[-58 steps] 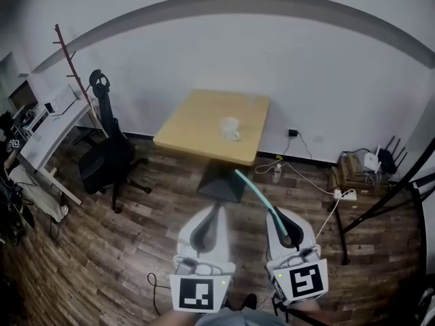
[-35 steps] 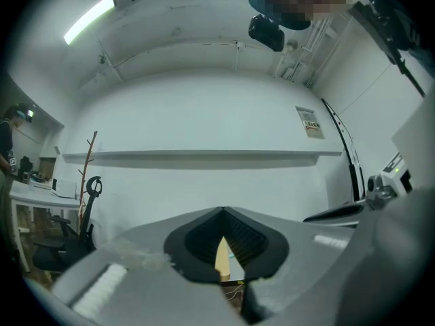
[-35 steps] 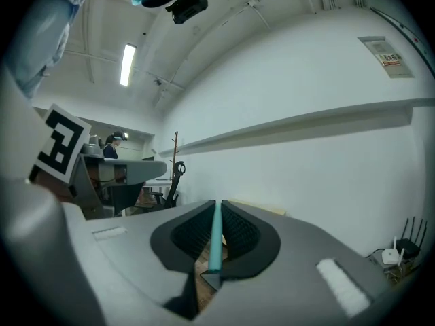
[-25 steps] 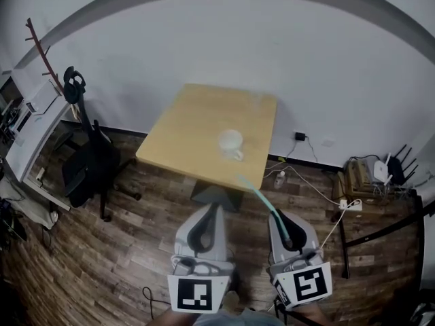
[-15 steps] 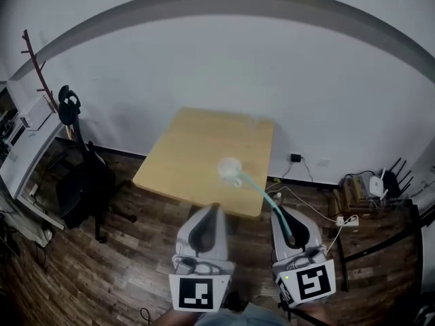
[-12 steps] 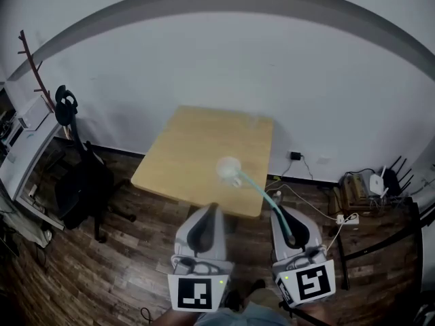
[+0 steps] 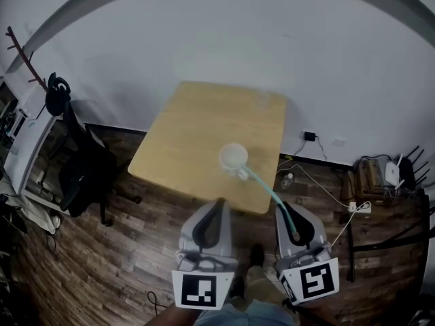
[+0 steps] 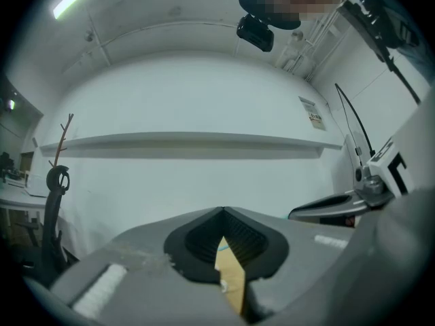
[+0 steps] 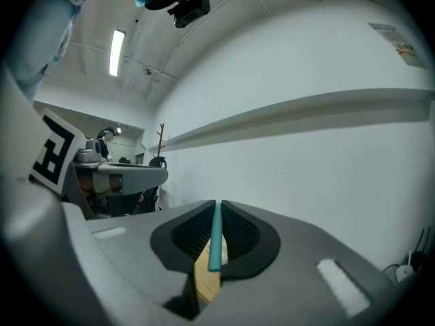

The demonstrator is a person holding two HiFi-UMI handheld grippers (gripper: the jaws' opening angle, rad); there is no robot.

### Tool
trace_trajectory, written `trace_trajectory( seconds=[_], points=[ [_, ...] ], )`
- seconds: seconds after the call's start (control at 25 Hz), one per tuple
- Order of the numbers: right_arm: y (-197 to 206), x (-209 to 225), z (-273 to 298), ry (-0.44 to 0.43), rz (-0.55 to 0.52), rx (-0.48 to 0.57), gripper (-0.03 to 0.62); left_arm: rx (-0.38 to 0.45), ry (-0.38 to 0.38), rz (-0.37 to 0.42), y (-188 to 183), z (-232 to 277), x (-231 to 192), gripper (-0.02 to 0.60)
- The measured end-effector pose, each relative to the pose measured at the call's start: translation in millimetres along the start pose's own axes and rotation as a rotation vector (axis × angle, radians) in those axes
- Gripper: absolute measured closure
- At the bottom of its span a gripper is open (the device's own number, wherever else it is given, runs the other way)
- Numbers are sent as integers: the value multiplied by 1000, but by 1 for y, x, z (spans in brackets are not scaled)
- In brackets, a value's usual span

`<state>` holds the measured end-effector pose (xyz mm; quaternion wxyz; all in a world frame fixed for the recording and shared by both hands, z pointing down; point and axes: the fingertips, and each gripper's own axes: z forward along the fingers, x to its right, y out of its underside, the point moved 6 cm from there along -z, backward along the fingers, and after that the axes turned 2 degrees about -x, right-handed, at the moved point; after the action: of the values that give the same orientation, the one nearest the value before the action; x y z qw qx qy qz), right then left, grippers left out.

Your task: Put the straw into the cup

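Observation:
A white cup [image 7: 233, 157] stands near the front edge of a square wooden table [image 7: 197, 131]. My right gripper [image 7: 294, 234] is shut on a long teal straw [image 7: 268, 193], whose far tip reaches to just beside the cup's handle. In the right gripper view the straw [image 9: 217, 240] runs up between the closed jaws. My left gripper [image 7: 209, 224] hangs in front of the table's near edge, shut and with nothing in it; in the left gripper view its jaws [image 8: 223, 246] meet with only a sliver of table showing through.
A black office chair [image 7: 81, 172] and a white desk [image 7: 24, 145] stand at the left. A coat rack [image 7: 20, 53] leans by the wall. Cables, a power strip [image 7: 360, 207] and a router [image 7: 393, 173] lie on the wood floor at the right.
The view has moved closer to the table, which now looks larger. The straw's tip has come up from the floor side to the cup's near edge. Both grippers stayed shut.

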<state>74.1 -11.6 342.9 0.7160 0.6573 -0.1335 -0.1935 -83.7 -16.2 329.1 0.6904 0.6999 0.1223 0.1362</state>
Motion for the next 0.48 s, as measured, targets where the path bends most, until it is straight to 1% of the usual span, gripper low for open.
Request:
trace_trajectory(
  seconds=[0.12,0.24,0.48],
  points=[
    [11,16,21,-21,20,-25,561,-34,-12,11,9,25,-2,565],
    [15,35,40,-37,28,-34,562,-49,-33,20,11,52,-6,565],
    [3,65,71,-79,20,-20,560,-19,-80,33,-2,92,-10,565]
  ],
)
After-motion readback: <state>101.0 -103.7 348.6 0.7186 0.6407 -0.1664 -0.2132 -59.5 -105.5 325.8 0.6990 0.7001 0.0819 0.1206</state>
